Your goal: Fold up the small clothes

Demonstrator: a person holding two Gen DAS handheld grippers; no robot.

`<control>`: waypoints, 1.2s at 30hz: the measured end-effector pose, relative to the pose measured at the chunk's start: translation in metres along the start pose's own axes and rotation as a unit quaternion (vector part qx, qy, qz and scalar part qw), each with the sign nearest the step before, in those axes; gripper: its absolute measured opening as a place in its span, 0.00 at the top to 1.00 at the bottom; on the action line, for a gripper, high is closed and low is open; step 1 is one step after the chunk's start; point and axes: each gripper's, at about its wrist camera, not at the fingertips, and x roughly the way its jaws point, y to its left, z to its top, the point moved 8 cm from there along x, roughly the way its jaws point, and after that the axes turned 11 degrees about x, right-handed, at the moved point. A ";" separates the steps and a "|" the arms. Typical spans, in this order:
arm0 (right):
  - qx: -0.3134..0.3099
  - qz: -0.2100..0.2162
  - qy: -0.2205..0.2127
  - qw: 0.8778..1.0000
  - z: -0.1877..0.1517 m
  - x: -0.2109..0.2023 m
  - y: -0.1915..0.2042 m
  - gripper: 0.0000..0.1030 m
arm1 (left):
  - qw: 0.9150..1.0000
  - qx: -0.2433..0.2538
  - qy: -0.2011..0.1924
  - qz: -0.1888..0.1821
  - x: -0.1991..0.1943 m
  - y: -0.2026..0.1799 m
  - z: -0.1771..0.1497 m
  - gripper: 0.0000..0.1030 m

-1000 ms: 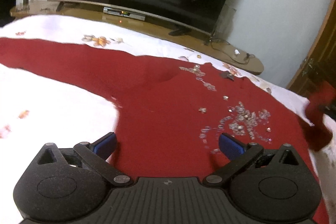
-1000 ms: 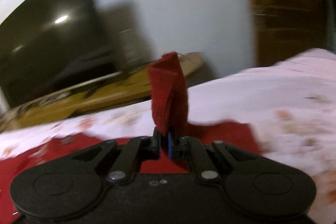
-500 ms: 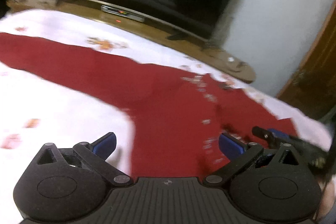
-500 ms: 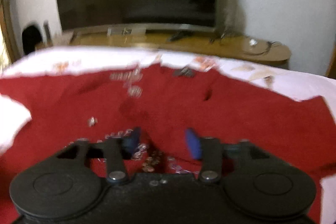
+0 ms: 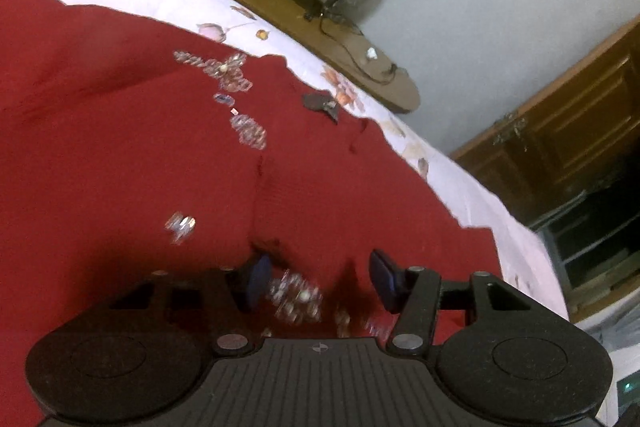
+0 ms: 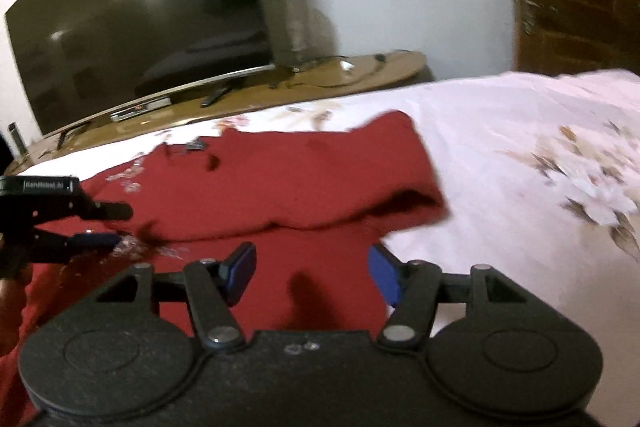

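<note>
**Left tool closing over garment front; right tool apart over hem**

The red knit sequinned garment (image 5: 132,155) lies spread on the white floral bed sheet (image 6: 520,155), its long axis running along the bed's far edge. One flap (image 6: 320,187) is folded over. The left tool (image 5: 318,281) stands directly over the sequinned front, jaws closing, cloth between them; contact unclear through blur. The right tool (image 6: 312,271) is closing slowly, half apart, holding nothing. The garment's left extent is cut off.

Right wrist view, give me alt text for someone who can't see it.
A red sweater, one sleeve folded across it, lies on a flowered bedsheet. The right gripper hangs open over its hem; the left gripper closes at left.
</note>
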 end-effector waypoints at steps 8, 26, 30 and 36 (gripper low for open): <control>0.053 -0.013 0.001 0.998 0.012 0.020 -0.034 0.41 | 0.999 0.035 -0.028 0.010 -0.021 0.007 0.023 0.97; -0.010 -0.030 0.027 0.999 0.018 0.067 -0.034 0.93 | 0.997 0.021 -0.025 0.064 -0.055 0.103 0.037 0.97; -0.032 -0.047 0.005 0.998 0.024 0.056 -0.032 0.93 | 0.996 0.044 -0.038 0.074 -0.067 0.098 0.032 0.97; -0.043 -0.053 0.024 0.997 0.016 0.061 -0.035 0.79 | 0.996 0.036 -0.031 0.074 -0.066 0.110 0.022 0.97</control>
